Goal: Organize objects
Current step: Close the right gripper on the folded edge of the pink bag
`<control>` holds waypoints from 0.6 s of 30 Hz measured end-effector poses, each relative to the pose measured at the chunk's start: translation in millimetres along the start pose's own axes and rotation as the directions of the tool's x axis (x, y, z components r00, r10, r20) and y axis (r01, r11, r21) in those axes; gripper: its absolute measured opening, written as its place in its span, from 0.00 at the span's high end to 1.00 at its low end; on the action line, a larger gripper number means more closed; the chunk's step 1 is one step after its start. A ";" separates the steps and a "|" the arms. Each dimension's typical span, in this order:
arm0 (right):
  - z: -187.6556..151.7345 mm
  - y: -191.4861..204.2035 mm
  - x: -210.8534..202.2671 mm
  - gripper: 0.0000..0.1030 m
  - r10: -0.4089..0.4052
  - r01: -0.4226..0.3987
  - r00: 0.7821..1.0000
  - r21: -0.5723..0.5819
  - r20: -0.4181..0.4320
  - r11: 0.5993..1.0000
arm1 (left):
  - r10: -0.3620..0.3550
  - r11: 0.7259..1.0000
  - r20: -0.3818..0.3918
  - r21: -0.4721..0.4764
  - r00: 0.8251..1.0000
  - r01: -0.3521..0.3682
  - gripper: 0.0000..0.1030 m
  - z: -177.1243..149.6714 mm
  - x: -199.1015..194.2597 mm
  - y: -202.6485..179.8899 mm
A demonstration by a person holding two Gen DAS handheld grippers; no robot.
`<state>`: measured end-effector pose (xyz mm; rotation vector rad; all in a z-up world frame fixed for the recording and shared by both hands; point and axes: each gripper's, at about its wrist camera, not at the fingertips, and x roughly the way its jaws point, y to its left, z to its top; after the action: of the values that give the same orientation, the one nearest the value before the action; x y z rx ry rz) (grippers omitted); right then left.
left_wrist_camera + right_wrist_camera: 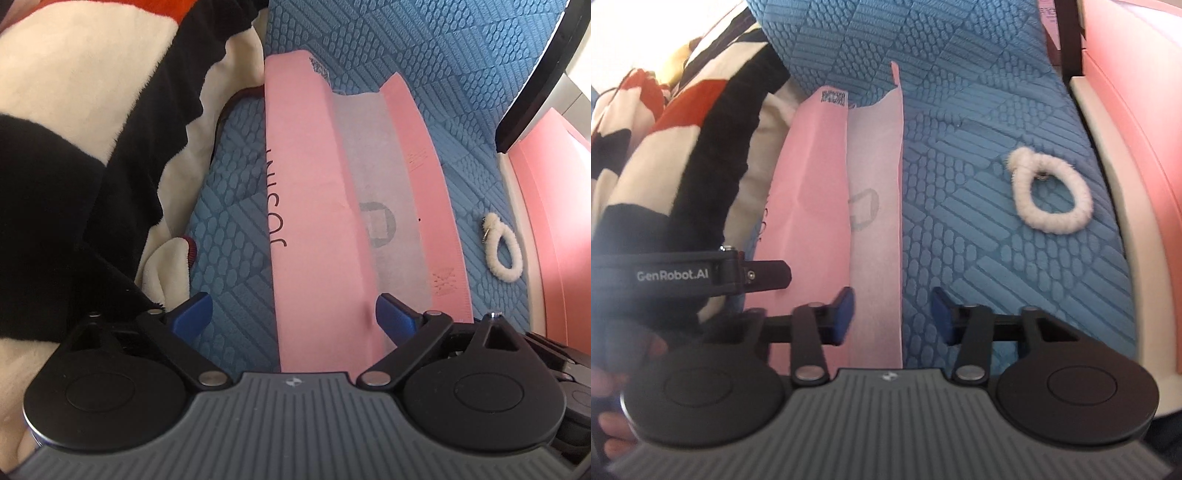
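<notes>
- flat pink paper bag with a translucent white window panel (314, 221) lies lengthwise on the blue quilted textured fabric surface (443, 74); dark lettering on its left flap, grey logo showing through the window
- left gripper (293, 321) low over the bag's near end; blue pads spread wide, one over blue fabric, the other over the pink paper; nothing pinched
- right gripper (892, 314) over the bag's right edge; jaws partly closed with a gap left; the window strip's edge sits between the pads; cannot tell if a pad touches the paper
- small fluffy white loop hair tie with a metal clip (1052, 192) on the blue fabric, right of the bag, well apart from it
- fleece blanket in black, cream and red patches (92, 129) bunched left of the bag, touching its far left edge
- pink panel with cream trim (1126, 147) along the right side
</notes>
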<state>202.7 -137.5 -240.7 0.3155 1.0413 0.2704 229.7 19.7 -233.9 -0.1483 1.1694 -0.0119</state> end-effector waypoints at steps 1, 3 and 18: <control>1.1 0.4 2.5 0.70 -0.005 0.005 1.000 -0.006 0.000 1.000 | -0.002 1.000 -0.002 0.001 1.000 0.002 0.06 0.5 0.6 0.0; 2.9 0.4 5.1 0.83 -0.017 0.017 1.000 -0.019 0.004 1.000 | -0.016 1.000 0.005 0.003 1.000 0.016 0.06 0.5 -2.0 -0.4; 4.6 -3.9 -17.4 0.97 -0.024 0.028 0.999 -0.079 0.041 0.997 | -0.116 0.993 0.037 -0.032 0.993 0.117 0.19 -5.2 -18.9 -19.2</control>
<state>198.6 -148.1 -226.1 0.2349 0.9917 0.2802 218.8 1.7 -216.2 -0.2461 1.1249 -0.0922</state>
